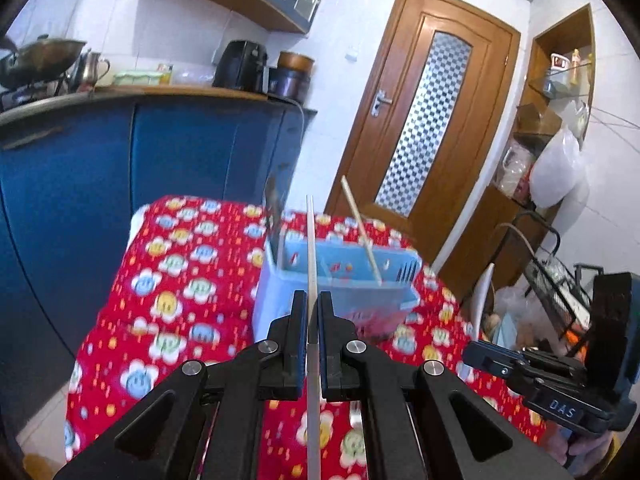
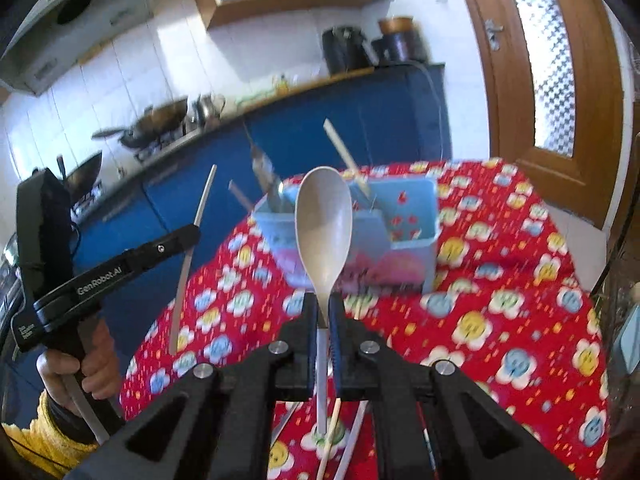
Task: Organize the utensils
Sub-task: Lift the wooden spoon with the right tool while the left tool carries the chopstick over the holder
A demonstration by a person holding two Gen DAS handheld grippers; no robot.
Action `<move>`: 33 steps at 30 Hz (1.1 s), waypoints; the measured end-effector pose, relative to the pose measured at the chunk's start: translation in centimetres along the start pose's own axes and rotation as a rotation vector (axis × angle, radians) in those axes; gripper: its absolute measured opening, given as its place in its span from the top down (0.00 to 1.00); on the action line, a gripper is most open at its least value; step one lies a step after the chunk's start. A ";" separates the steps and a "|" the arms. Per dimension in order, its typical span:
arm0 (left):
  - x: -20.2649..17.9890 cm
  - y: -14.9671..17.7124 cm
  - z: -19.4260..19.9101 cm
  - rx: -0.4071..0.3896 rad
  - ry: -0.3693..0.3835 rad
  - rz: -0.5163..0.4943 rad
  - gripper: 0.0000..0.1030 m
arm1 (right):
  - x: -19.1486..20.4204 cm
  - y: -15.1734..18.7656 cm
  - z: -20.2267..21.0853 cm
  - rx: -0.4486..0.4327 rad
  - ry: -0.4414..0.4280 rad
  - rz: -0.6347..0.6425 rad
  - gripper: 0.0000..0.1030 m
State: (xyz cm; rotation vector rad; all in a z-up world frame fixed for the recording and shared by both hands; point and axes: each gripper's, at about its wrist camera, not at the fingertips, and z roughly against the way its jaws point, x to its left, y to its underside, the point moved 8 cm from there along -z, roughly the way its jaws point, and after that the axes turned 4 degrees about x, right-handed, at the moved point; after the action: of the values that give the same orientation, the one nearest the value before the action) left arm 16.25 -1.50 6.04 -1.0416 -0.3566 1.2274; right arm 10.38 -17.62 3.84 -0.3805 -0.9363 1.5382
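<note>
A light blue utensil holder [image 1: 340,292] stands on the red flowered tablecloth [image 1: 160,300]; a metal utensil [image 1: 274,204] and a wooden chopstick [image 1: 360,232] stick out of it. My left gripper [image 1: 313,304] is shut on a thin pale stick [image 1: 312,248] held above the cloth, pointing toward the holder. In the right wrist view my right gripper [image 2: 323,312] is shut on the handle of a beige spoon [image 2: 324,224], bowl up, in front of the holder [image 2: 360,236]. The left gripper [image 2: 188,236] with its stick [image 2: 184,272] shows at left there.
Loose chopsticks [image 2: 332,440] lie on the cloth [image 2: 500,300] under my right gripper. Blue kitchen cabinets [image 1: 120,168] with a counter of pots stand behind the table. A wooden door [image 1: 420,120] and cluttered shelves [image 1: 536,148] are to the right.
</note>
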 end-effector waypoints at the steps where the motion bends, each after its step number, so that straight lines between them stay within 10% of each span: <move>1: -0.2 -0.6 0.0 -0.015 0.000 0.000 0.95 | -0.3 -0.8 0.4 -0.025 0.003 -0.004 0.93; 16: -3.9 -9.1 -3.0 -0.259 -0.049 -0.068 0.95 | -4.3 -9.3 0.7 -0.243 0.098 0.021 0.93; 33: -1.7 -7.7 -8.6 -0.377 -0.228 -0.092 0.95 | -5.9 -11.2 -5.2 -0.275 0.194 0.124 0.93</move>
State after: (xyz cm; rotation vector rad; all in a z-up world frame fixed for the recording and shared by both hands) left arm 26.46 -6.74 8.27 -1.1915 -0.8287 1.2245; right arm 22.81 -22.12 7.26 -0.7826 -0.9866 1.4555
